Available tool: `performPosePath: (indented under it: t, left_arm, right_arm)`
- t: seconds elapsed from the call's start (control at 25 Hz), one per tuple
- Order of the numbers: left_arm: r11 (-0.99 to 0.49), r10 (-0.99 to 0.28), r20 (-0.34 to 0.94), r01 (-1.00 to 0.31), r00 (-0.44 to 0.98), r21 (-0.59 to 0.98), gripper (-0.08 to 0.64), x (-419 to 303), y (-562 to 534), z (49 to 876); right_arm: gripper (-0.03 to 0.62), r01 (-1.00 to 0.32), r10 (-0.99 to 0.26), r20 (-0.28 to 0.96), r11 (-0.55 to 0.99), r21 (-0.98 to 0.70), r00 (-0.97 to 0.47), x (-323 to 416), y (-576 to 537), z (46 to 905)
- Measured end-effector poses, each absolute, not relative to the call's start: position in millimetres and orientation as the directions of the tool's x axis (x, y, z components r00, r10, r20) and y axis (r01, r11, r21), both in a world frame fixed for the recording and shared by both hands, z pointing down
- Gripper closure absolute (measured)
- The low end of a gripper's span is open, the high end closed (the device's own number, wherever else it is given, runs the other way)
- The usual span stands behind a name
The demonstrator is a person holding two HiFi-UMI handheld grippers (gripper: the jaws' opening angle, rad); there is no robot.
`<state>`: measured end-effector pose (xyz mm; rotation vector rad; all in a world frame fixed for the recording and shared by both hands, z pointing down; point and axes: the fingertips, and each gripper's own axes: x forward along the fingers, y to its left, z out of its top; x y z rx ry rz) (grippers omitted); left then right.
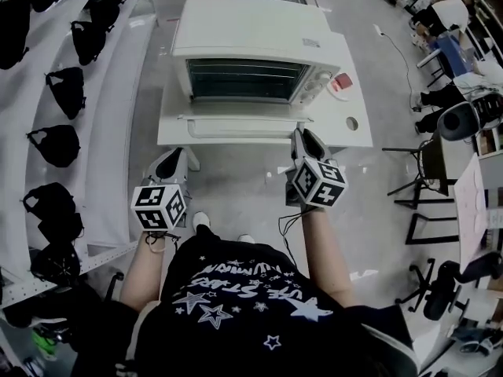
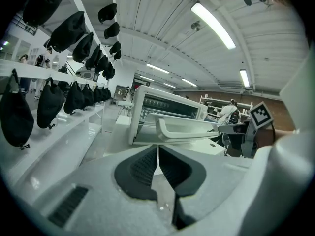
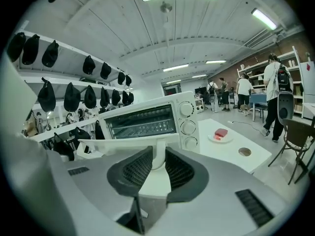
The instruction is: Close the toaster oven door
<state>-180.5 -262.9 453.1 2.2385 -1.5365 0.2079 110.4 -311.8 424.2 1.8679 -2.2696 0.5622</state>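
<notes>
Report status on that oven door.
Left gripper shut, empty. Right gripper shut on right end of white bar handle. Door of white toaster oven open. Nothing in the way.

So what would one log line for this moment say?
right gripper: shut on white bar handle | boxy white toaster oven: door open | left gripper: shut, empty

Smooth cream-painted metal toaster oven [image 1: 251,34]; smooth white table [image 1: 361,136]; ribbed matt-black fingers [image 3: 138,168]
</notes>
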Motion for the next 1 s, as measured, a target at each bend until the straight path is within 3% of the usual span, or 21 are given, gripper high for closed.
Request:
performPosePath:
  t: [0.32, 1.0]
  left_arm:
    - [-0.358, -0.846, 0.319, -0.899, 0.426, 0.252, 0.535, -192, -299, 440]
    - [-0.402, -0.832, 0.299, -0.88, 0.466, 0.253, 0.535, -202, -343, 430]
  right_arm:
    - [0.509, -0.975, -0.947, 0.28, 0.109, -0.193, -0.161, 111, -348, 389]
    - [0.511, -0.977, -0.956, 0.263, 0.076, -0.2, -0.128, 111, -421, 356]
